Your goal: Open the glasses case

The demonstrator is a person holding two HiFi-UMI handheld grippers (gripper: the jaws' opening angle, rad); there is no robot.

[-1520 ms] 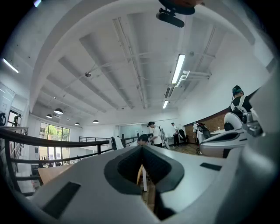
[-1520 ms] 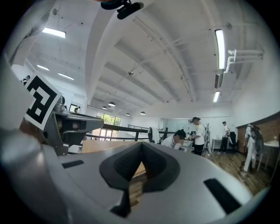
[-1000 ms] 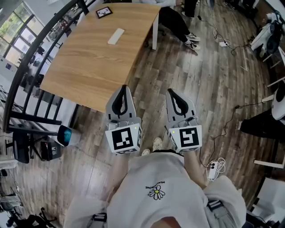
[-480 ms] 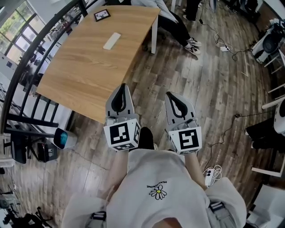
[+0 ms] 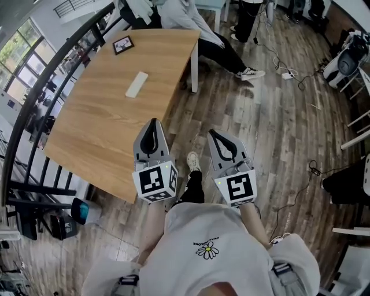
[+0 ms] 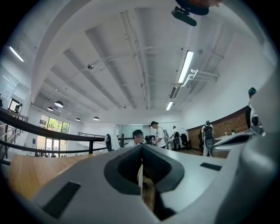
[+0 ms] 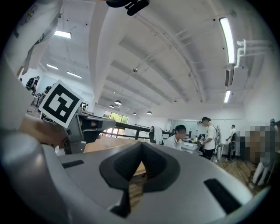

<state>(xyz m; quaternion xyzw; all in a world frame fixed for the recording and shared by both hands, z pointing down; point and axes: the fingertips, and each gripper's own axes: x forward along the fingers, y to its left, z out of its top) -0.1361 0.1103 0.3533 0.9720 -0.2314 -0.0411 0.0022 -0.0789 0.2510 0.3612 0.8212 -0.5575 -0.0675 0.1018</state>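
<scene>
Wood-plank floor (image 5: 277, 115) surrounds a light oak table (image 5: 98, 127), nearer than a second ago, its flat white glasses case (image 5: 137, 84) untouched toward the far end, well beyond the grey left gripper (image 5: 152, 121) and right gripper (image 5: 213, 133), both pressed together, empty.

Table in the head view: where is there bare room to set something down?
The wooden table is bare from the white case to its near corner. The far end, by the black frame and a seated person, is busier.
</scene>
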